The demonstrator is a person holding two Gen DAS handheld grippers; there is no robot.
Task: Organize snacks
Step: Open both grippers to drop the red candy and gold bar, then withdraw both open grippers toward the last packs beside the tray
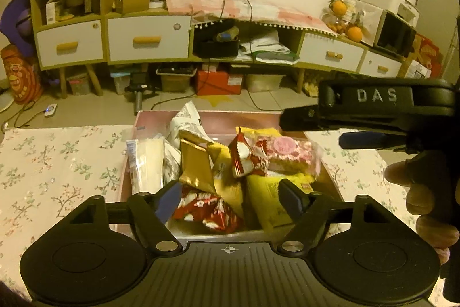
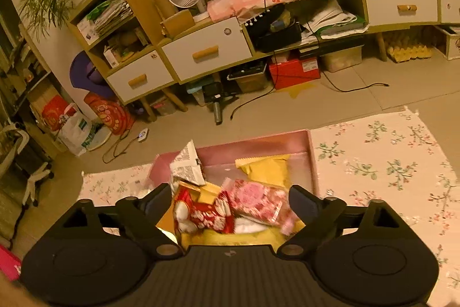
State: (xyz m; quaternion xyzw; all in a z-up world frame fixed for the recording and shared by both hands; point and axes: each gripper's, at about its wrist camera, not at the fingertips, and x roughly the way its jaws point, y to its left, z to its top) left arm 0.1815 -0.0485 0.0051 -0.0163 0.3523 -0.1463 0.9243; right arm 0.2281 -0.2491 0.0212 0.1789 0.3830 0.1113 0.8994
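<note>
Pink snack packet (image 2: 256, 203) lengthwise left-right

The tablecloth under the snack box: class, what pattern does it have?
The tablecloth is pale with small floral sprigs, green leaves and pink blossoms; clearest in the right wrist view.

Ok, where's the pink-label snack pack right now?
In the pink box, right side in the left wrist view: the pink-label pack lies atop yellow bags, beside the red-and-white packet.
</note>
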